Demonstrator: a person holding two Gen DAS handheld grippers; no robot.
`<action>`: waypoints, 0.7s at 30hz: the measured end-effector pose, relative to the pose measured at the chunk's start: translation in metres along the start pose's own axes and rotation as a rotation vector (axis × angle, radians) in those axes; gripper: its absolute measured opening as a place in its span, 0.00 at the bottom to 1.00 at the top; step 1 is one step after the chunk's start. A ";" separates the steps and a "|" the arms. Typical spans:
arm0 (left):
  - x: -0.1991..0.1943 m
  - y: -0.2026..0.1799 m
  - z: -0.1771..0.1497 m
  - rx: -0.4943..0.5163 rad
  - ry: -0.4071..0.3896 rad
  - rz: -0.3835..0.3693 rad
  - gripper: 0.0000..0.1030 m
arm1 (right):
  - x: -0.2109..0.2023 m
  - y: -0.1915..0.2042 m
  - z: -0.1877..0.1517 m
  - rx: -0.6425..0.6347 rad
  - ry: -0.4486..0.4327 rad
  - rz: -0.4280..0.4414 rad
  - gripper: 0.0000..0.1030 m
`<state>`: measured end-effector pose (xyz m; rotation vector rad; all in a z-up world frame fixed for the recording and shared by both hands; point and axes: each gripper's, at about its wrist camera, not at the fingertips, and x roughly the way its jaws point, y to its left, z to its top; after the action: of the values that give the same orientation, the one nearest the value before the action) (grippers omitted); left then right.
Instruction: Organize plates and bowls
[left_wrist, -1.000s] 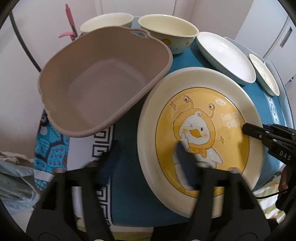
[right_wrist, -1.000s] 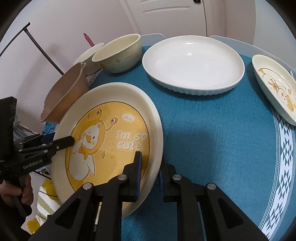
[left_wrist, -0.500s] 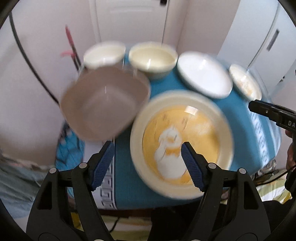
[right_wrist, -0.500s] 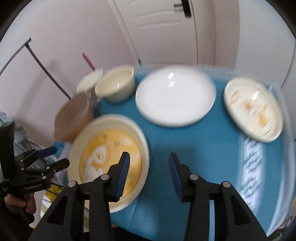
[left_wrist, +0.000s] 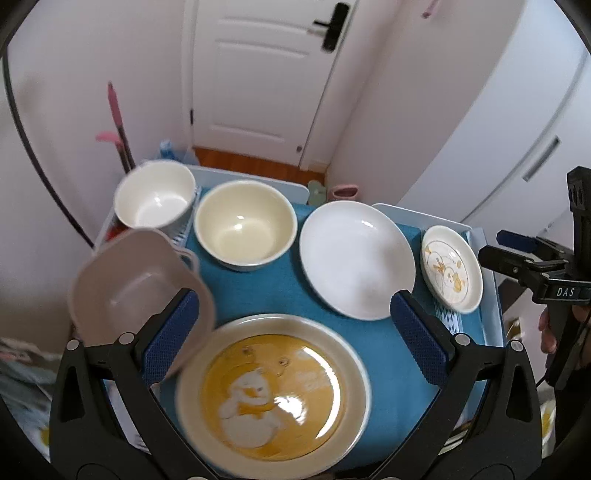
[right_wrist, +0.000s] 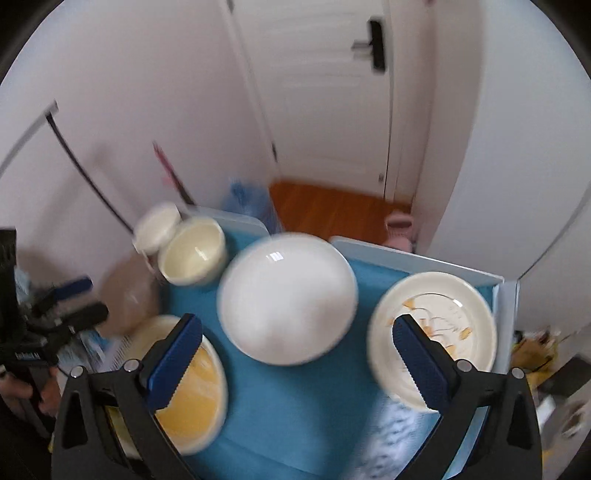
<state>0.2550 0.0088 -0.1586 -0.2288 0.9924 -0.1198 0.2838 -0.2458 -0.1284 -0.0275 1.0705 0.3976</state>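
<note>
Two bowls (left_wrist: 245, 225), both empty, and a tub (left_wrist: 125, 280) are seen behind the duck plate (left_wrist: 273, 395) on the blue worktop (left_wrist: 388, 354). The left claw (left_wrist: 291, 339) and right claw (right_wrist: 295, 354) are opening wide above, nothing gripped.

A white panelled door (left_wrist: 258, 70) with a black lever handle (left_wrist: 330, 26) stood closed behind the table. Orange-brown wooden flooring (right_wrist: 332, 206) lay at its foot. A pink-handled implement (left_wrist: 116, 118) leaned against the white wall at left. A teal blue tablecloth (left_wrist: 376, 347) covered the table.
</note>
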 end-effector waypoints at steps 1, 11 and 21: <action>0.006 -0.002 -0.002 -0.018 0.007 0.007 1.00 | 0.005 -0.006 0.005 -0.020 0.006 0.006 1.00; 0.100 -0.023 -0.002 -0.217 0.149 0.100 0.99 | 0.118 -0.061 0.032 -0.207 0.250 0.219 0.97; 0.155 -0.030 -0.009 -0.264 0.240 0.155 0.75 | 0.180 -0.070 0.037 -0.300 0.368 0.356 0.60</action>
<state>0.3324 -0.0534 -0.2824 -0.3841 1.2617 0.1291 0.4130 -0.2482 -0.2763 -0.1846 1.3740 0.8995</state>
